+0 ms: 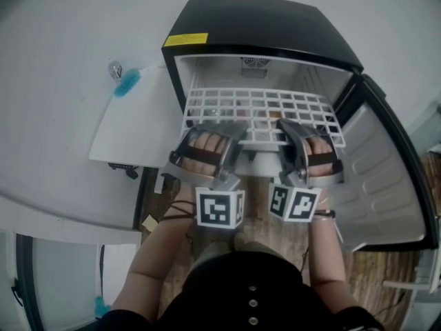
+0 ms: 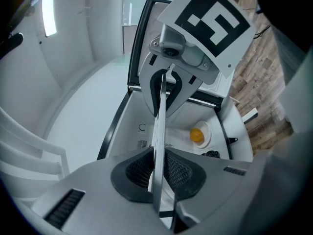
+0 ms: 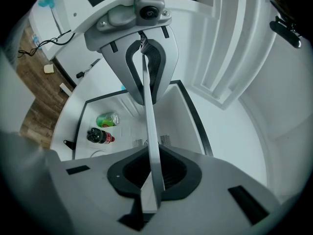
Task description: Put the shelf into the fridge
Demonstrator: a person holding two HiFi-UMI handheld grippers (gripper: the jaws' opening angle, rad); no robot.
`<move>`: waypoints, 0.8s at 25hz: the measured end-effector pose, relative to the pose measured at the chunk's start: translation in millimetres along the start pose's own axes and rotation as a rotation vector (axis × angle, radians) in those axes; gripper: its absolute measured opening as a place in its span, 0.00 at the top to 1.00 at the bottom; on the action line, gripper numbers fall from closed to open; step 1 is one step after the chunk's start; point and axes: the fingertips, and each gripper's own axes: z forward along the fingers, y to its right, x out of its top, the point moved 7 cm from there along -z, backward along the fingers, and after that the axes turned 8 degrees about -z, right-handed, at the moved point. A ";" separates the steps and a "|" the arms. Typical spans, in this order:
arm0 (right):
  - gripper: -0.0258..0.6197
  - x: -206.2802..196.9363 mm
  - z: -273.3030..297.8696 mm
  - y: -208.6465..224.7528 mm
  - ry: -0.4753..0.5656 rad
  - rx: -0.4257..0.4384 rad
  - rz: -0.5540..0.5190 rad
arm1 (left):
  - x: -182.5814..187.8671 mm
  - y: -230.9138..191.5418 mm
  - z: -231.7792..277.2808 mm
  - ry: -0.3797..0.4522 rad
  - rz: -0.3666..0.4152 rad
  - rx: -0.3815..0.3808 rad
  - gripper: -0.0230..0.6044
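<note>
The small black-topped fridge [image 1: 262,23] stands open, its door [image 1: 386,178] swung to the right. The white wire shelf [image 1: 258,110] lies level in the opening, its back part inside the cabinet. My left gripper [image 1: 212,131] and right gripper [image 1: 295,131] are each shut on the shelf's front edge, side by side. In the left gripper view the shelf [image 2: 157,126] runs edge-on between my left gripper's [image 2: 157,174] pads to the right gripper [image 2: 164,94] opposite. In the right gripper view the shelf [image 3: 148,116] is pinched in my right gripper [image 3: 152,174], with the left gripper [image 3: 145,67] beyond.
A white board [image 1: 131,129] with a blue thing [image 1: 126,83] lies left of the fridge. Inside the fridge sit a green can [image 3: 108,119], a dark bottle [image 3: 99,136] and a yellow item on a white dish [image 2: 197,134]. Wooden floor [image 1: 289,229] lies in front.
</note>
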 end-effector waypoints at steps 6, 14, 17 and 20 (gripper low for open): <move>0.90 -0.6 2.2 -1.2 0.002 0.001 -0.001 | -0.3 -0.3 1.5 0.005 -0.001 -0.007 0.90; 0.90 -0.2 4.6 -2.0 -0.005 0.004 0.002 | -2.5 0.4 3.8 0.005 -0.009 -0.007 0.90; 0.90 -0.5 5.6 -2.9 -0.005 0.005 -0.001 | -2.9 1.5 4.7 0.006 -0.010 -0.012 0.90; 0.90 -1.1 6.5 -4.2 -0.008 0.003 0.000 | -3.1 2.5 5.9 0.009 -0.014 -0.015 0.90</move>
